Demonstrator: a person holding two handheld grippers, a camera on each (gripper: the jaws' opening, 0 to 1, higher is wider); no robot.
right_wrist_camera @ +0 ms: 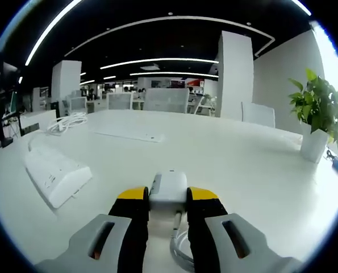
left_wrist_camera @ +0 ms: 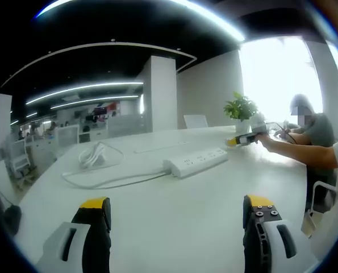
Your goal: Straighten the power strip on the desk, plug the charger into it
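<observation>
The right tongs are gripping the white charger (its cable is trailing down between the jaws), with the strip lying at nine o'clock on the white surface. The left tongs are hanging wide above the surface, the strip at twelve o'clock.

Desk: smooth white top, slight sheen. Power strip, centre of the left gripper view: white moulded plastic, satin. Charger, bottom centre of the right gripper view: glossy white plastic. Gripper pads: matt black, rubbery look, yellow tips.
</observation>
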